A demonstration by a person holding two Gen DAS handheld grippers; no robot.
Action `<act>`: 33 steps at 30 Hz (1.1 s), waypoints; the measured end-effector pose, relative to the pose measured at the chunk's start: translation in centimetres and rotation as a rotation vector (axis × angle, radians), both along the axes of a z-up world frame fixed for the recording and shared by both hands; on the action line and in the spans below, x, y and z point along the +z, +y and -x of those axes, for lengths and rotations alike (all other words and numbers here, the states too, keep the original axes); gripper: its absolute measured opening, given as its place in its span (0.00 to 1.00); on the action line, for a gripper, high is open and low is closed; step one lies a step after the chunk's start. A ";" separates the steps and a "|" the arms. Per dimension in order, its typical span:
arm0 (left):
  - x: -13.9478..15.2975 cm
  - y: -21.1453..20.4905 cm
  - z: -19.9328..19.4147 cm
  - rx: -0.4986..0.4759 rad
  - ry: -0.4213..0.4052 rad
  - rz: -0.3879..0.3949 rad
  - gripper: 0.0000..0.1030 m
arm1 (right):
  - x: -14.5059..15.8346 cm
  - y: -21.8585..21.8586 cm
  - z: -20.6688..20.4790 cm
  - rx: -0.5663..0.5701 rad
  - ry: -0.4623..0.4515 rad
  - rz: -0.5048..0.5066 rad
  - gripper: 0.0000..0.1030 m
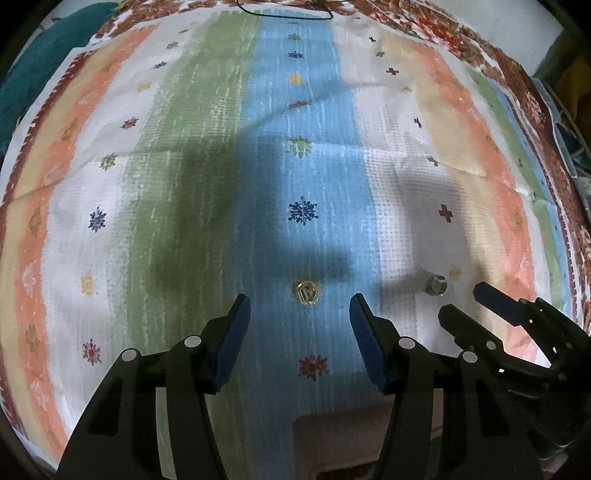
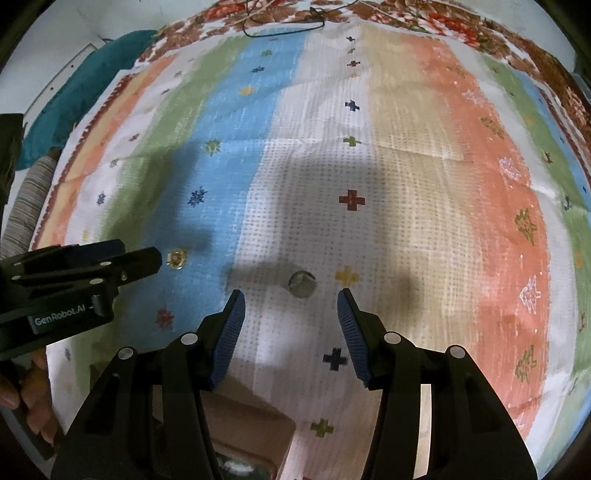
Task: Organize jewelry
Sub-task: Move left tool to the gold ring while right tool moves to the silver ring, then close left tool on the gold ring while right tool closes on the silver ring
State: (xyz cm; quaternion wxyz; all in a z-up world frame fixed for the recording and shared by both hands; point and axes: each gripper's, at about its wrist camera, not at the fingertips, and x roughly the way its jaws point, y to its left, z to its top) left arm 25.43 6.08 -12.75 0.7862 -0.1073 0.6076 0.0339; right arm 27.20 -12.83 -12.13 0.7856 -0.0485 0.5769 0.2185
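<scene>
The left hand-held gripper hangs over the striped cloth with jaws parted and nothing in them; a gold ring lies on the blue stripe just ahead, between the tips. The right hand-held gripper is likewise released and bare, with a silver ring on the white stripe just ahead. The rings lie apart.

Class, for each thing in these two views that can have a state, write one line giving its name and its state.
Left tool: open, empty, above the gold ring.
Right tool: open, empty, above the silver ring.
Gold ring: lying on the blue stripe, untouched.
Silver ring: lying on the white stripe, untouched.
Striped cloth: spread flat, lightly creased.
Black cord: lying looped at the cloth's far edge.
</scene>
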 end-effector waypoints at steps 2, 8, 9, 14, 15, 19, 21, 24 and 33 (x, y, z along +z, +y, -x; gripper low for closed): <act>-0.4 -0.1 -0.4 -0.003 0.009 -0.002 0.54 | -0.3 0.1 -0.3 0.002 0.002 0.006 0.51; -1.7 0.2 -1.3 -0.009 0.038 0.002 0.54 | -1.3 0.5 -1.3 0.008 0.014 0.020 0.51; -1.8 0.2 -1.3 -0.010 0.041 0.004 0.54 | -1.5 0.6 -1.5 0.008 0.017 0.021 0.51; -2.6 0.2 -1.8 -0.020 0.060 0.018 0.52 | -1.9 1.2 -1.9 0.022 0.015 0.030 0.51; -2.6 0.1 -1.9 -0.025 0.061 0.017 0.50 | -2.0 1.4 -2.0 0.027 0.015 0.034 0.50; -3.2 -0.2 -2.3 -0.034 0.073 0.018 0.44 | -2.6 1.6 -2.3 0.030 0.019 0.050 0.46; -3.3 -0.3 -2.3 -0.040 0.075 0.005 0.42 | -2.7 1.7 -2.5 0.031 0.016 0.056 0.42; -3.6 -0.8 -2.5 -0.044 0.080 0.000 0.32 | -2.8 1.7 -2.7 0.021 0.015 0.061 0.33; -4.0 -0.4 -2.4 -0.028 0.106 0.013 0.17 | -3.0 1.4 -2.6 0.018 0.022 0.079 0.20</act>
